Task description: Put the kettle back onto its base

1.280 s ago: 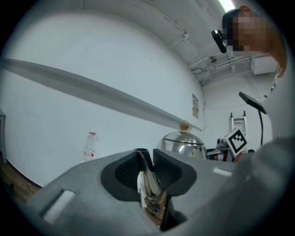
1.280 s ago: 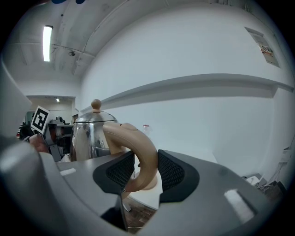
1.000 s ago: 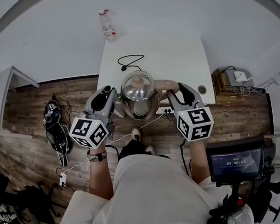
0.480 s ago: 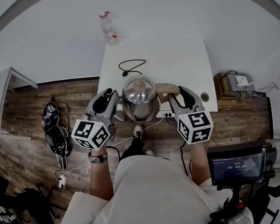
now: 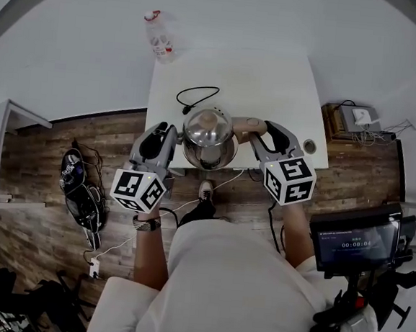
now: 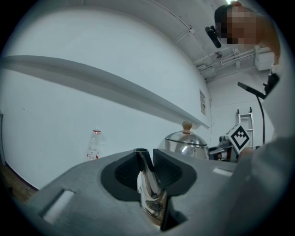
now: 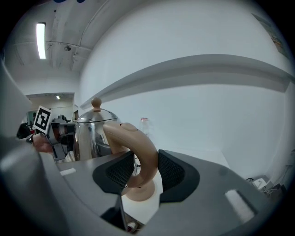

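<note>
A polished steel kettle (image 5: 209, 136) with a wooden lid knob hangs over the front edge of the white table (image 5: 273, 81). My left gripper (image 5: 171, 138) is shut on its thin steel spout (image 6: 150, 184), whose tip pokes up between the ribbed pads (image 6: 168, 168). From the right, my right gripper (image 5: 255, 135) is shut on the curved tan handle (image 7: 138, 147). A tan round foot (image 7: 138, 192) shows on the table under the handle; I cannot tell whether it is the base. The kettle body hides what lies under it in the head view.
A black cord (image 5: 196, 95) lies looped on the table behind the kettle. A plastic bottle (image 5: 158, 38) stands at the far left corner. A screen (image 5: 349, 243) is at the right, a box with cables (image 5: 349, 120) beside the table, and shoes and cables (image 5: 83, 187) on the wooden floor.
Both grippers and the kettle have sunk a little together and shifted slightly further over the table. Neither grip has changed.
</note>
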{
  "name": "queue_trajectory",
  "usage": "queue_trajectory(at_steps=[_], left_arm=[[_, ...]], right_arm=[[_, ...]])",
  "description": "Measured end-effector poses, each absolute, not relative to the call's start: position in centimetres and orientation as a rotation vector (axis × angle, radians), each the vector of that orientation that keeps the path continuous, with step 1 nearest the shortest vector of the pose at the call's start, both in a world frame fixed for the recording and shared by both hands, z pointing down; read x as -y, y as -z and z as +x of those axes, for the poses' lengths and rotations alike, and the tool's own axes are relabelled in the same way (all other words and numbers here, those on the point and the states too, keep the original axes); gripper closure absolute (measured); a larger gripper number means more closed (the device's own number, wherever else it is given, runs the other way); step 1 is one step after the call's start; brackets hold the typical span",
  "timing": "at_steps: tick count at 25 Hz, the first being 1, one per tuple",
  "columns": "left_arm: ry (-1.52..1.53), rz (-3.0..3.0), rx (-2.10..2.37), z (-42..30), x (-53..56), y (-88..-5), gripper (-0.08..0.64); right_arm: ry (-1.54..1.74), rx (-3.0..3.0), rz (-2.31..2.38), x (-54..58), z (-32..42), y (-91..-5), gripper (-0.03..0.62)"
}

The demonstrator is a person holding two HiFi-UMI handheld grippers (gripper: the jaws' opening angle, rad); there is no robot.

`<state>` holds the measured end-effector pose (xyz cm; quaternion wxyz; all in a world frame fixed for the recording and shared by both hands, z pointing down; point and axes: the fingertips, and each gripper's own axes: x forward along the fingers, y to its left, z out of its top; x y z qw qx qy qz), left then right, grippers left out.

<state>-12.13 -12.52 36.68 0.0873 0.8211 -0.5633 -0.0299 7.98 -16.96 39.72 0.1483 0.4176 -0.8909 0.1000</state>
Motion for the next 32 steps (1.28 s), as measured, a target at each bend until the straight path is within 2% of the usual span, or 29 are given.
queue_trajectory(at_steps=[8, 32], left_arm=[[0.053, 2.378, 1.612, -16.0, 20.8, -41.0, 0.472], [-0.129, 2.338, 1.455, -17.2, 27.1, -50.1, 0.472]], right_arm=[[-0.346, 2.480, 1.208, 24.4, 4.3, -43.7, 0.433], [-0.449, 2.330, 1.191, 28.9, 3.1, -52.8, 0.433]])
